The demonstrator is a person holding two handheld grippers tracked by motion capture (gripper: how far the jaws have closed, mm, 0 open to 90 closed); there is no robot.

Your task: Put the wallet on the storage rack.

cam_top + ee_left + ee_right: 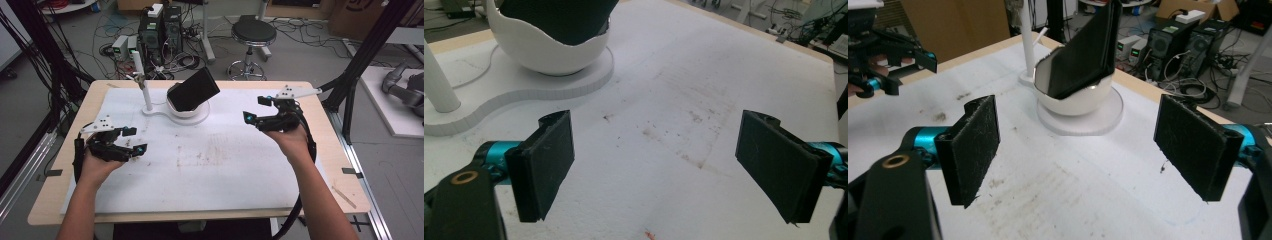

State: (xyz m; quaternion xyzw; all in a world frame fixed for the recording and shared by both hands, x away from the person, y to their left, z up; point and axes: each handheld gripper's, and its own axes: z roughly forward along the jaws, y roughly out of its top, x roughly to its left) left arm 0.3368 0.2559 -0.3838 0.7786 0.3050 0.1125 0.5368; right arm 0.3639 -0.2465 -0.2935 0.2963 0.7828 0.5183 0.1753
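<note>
A black tablet-like slab stands tilted in a white bowl, its lower end down inside the bowl and its upper end leaning up and toward the right in the high view. The bowl sits on a flat white base at the far middle of the surface, and from the same base, just to the left of the bowl, rises a thin white post. In the right gripper view the slab leans against the bowl's rim straight ahead between the two pads, well beyond them. The right gripper hovers to the right of the bowl, apart from it, its fingers released and spread wide with nothing between them but the stained white sheet. The left gripper hangs near the left edge of the sheet, well apart from the bowl; its fingers are likewise released and hold nothing, and its own view shows the bowl up at the far left. Each gripper is carried by a person's hand coming in from the near side.
</note>
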